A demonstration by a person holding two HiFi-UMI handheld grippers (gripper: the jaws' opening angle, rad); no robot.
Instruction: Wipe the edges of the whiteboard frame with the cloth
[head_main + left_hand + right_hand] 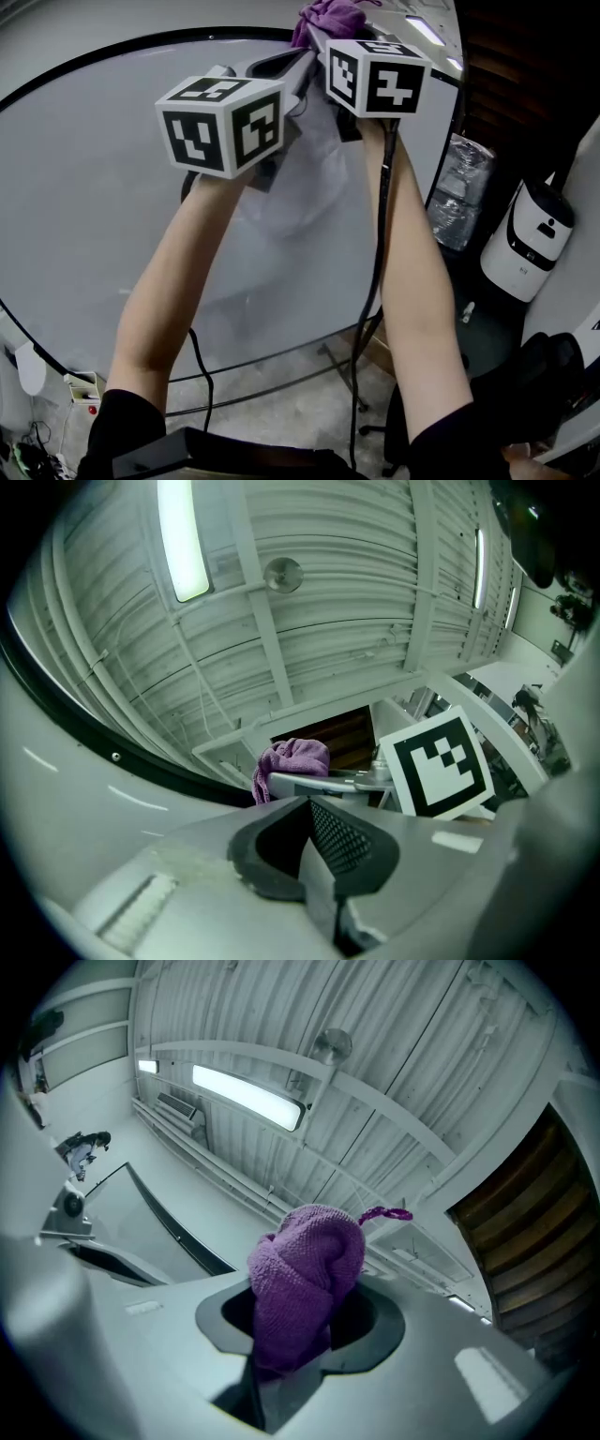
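Observation:
The whiteboard (84, 187) fills the head view, and its black frame (141, 39) arcs across the top. Both of my grippers are raised to the board's upper edge. My right gripper (323, 42) is shut on a bunched purple cloth (330, 19), which sits at the frame's top edge. In the right gripper view the cloth (305, 1288) bulges out between the jaws, with the frame (178, 1232) to the left. My left gripper (281, 67) hangs just left of it, shut and holding nothing. The left gripper view shows the cloth (292, 761) ahead and the frame (94, 733) at left.
A white appliance (530, 239) and a plastic-wrapped pack (457, 192) stand on the floor at the right. The board's stand legs (337, 361) and a hanging cable (375, 281) run below my arms. A ceiling lamp (183, 536) is overhead.

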